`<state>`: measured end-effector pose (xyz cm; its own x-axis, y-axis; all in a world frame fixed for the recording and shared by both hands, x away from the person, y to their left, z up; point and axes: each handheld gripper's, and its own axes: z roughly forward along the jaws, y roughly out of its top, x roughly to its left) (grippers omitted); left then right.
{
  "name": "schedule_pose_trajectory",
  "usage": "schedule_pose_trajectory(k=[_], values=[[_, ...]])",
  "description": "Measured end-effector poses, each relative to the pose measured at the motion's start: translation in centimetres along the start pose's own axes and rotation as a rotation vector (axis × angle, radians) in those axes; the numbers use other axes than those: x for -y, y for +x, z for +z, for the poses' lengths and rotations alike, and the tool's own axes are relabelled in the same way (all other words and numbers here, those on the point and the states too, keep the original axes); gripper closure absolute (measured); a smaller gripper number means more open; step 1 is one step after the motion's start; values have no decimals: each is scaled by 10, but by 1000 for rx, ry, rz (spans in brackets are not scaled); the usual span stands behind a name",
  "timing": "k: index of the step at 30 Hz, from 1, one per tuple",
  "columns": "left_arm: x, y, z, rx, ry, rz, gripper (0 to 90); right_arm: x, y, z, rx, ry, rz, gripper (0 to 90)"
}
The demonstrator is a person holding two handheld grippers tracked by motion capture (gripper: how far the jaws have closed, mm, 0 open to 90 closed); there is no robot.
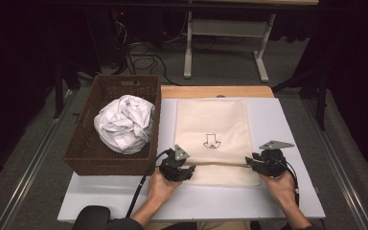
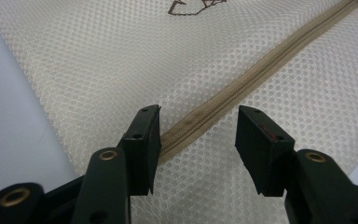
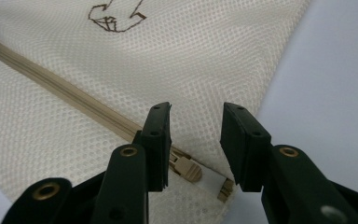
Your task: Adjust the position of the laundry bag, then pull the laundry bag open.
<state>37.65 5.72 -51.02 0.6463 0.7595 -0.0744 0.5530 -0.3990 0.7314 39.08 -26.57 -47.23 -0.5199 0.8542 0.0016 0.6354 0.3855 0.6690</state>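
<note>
Both tongs, left (image 1: pixel 184 171) and right (image 1: pixel 253 163), gape apart over the mesh laundry bag (image 1: pixel 212 125) flat on the table (image 1: pixel 287 120); regripping carelessly could miss the zipper pull (image 3: pixel 188 169) and bunch fabric.

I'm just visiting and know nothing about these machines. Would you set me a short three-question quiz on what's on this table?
1. True or false: the crumpled white cloth lies inside the brown woven basket.
2. Which runs across the cream mesh zip bag between the two grippers: A) a beige zipper, B) a red ribbon, C) a metal chain?
3. At which gripper does the beige zipper pull lie?

Key: 1 true. 2 A, the beige zipper. 3 The right gripper; its jaws stand open, as do those of the left gripper.
</note>
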Motion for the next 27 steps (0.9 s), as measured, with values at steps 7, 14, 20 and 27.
schedule_pose_trajectory(k=[7,14,20,27], values=[[0,0,1,-5,-6,-1,485,2,2,-3,-46,-7,17,645],[0,-4,1,-19,-5,37,470,5,6,-5,-76,-2,27,765],[-1,-3,1,-8,1,33,464,7,5,-4,-69,12,48,773],[0,-4,1,-6,19,47,455,12,-1,-2,-33,60,92,740]])
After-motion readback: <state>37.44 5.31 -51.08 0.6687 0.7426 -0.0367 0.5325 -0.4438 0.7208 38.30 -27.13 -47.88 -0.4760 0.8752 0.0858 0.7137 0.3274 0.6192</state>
